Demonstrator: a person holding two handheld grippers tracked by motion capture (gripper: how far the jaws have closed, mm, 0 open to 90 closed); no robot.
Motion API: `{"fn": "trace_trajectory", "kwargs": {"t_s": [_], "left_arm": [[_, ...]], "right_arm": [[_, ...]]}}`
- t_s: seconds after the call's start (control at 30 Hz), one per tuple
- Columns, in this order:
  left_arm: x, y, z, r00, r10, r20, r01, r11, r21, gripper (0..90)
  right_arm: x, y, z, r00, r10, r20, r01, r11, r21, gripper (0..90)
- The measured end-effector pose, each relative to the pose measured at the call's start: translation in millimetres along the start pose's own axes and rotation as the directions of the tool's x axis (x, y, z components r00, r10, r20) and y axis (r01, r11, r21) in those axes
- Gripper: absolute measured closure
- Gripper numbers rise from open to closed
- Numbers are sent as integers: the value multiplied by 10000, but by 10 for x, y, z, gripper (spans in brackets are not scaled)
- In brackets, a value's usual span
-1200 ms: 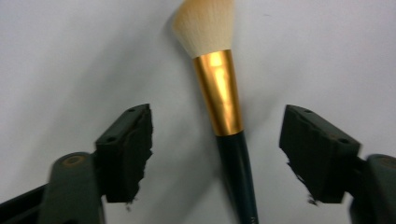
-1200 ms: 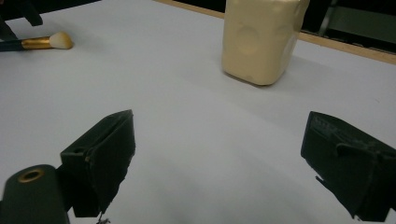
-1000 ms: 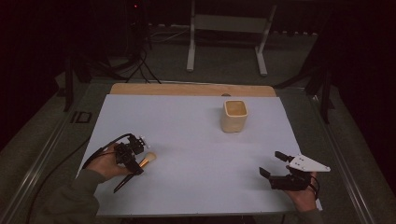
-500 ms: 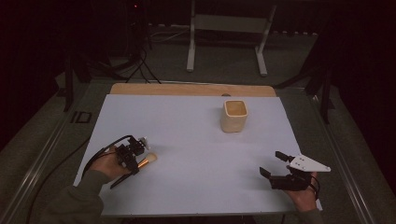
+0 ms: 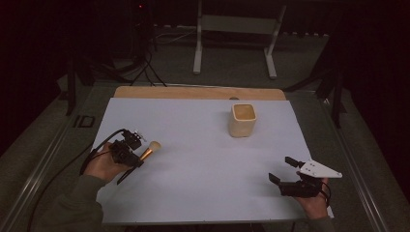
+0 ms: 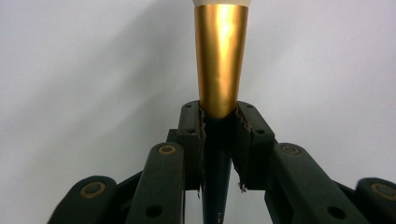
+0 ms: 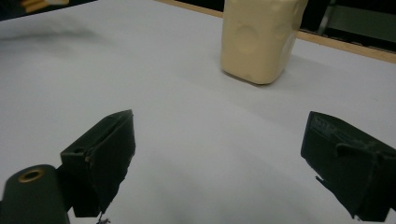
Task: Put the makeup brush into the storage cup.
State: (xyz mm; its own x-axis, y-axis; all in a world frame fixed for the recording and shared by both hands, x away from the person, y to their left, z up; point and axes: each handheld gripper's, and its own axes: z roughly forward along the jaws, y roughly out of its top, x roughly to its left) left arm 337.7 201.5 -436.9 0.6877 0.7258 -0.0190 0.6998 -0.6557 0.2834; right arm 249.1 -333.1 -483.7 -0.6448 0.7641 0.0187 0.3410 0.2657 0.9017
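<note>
Left tongs: my left gripper (image 5: 134, 154) sits at the near left of the table (image 5: 193, 130), its jaws pressed onto a makeup brush (image 5: 149, 151).
Grip point: in the left gripper view my left gripper's (image 6: 219, 122) jaws pinch the dark handle just below the gold ferrule of the brush (image 6: 220, 60), which runs straight up between them.
Brush: in the high view its pale bristle tip points away from my hand toward the middle of the table, just past the jaw tips; I cannot tell whether the tip touches the white surface.
Left hand: my left hand (image 5: 102, 164) wraps the gripper body, and a black cable loops off to the left.
Right tongs: my right gripper (image 5: 285, 170) is at the near right of the table, jaws spread wide with nothing between them.
Right gripper view: my right gripper's (image 7: 224, 154) two black jaws stand far apart over bare white surface, with a cream cup (image 7: 259, 37) beyond them.
Cup: the cup (image 5: 242, 120) stands upright toward the far right of the table, well apart from both grippers.
Right hand: my right hand (image 5: 313, 200) holds the gripper near the table's front edge, the grey three-cornered plate on top.
</note>
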Motion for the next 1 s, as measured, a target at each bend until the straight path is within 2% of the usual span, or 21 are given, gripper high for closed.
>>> {"fn": "trace_trajectory", "kwargs": {"t_s": [0.07,0.1,0.2,0.23,0.27,0.3,0.33,0.4,0.43,0.47,0.57,0.67,0.8,0.93,1.0], "left_arm": [[12,5,-52,9999,-140,-53,138,9990,-426,749],[12,5,-52,9999,-140,-53,138,9990,-426,749],[4,11,-97,9989,-336,-313,302,9943,-1022,749],[4,11,-97,9989,-336,-313,302,9943,-1022,749],[2,14,-109,9987,-425,-288,384,9906,-1314,749],[2,14,-109,9987,-425,-288,384,9906,-1314,749],[3,20,-121,9979,-544,-353,478,9847,-1673,749],[2,24,-122,9978,-595,-284,534,9820,-1815,749],[-7,34,-126,9972,-666,-332,582,9759,-2103,749],[-7,34,-126,9972,-666,-332,582,9759,-2103,749],[-14,61,-124,9962,-811,-302,714,9677,-2417,749],[-40,104,-112,9968,-757,-262,660,9618,-2655,749],[-55,121,-89,9968,-717,-352,600,9632,-2620,749],[-55,123,-80,9949,-921,-399,756,9490,-3062,749],[-57,126,-83,9944,-965,-425,784,9462,-3140,749]], "right_arm": [[-2,-1,-1,10000,15,-2,-15,10000,-2,99],[-2,-1,-1,10000,15,-2,-15,10000,-2,99],[-2,-2,1,10000,17,27,-17,10000,11,99],[-2,-2,1,10000,17,27,-17,10000,11,99],[-3,-1,0,10000,13,22,-13,10000,-6,99],[-3,-1,-1,10000,25,33,-25,10000,-11,99],[-3,-1,-2,10000,29,39,-29,10000,-13,99],[-4,-1,-2,10000,31,40,-31,10000,-10,99],[-4,-1,-2,10000,30,40,-30,10000,-9,99],[-4,-1,-2,10000,30,40,-30,10000,-9,99],[-5,-4,4,10000,14,68,-14,10000,25,99],[-3,-2,-2,10000,24,61,-24,10000,-3,99],[-4,-3,-2,10000,40,49,-40,10000,-4,99],[5,-1,3,10000,-1,1,1,10000,-31,99],[5,0,5,10000,-10,-4,10,10000,-37,99]]}}
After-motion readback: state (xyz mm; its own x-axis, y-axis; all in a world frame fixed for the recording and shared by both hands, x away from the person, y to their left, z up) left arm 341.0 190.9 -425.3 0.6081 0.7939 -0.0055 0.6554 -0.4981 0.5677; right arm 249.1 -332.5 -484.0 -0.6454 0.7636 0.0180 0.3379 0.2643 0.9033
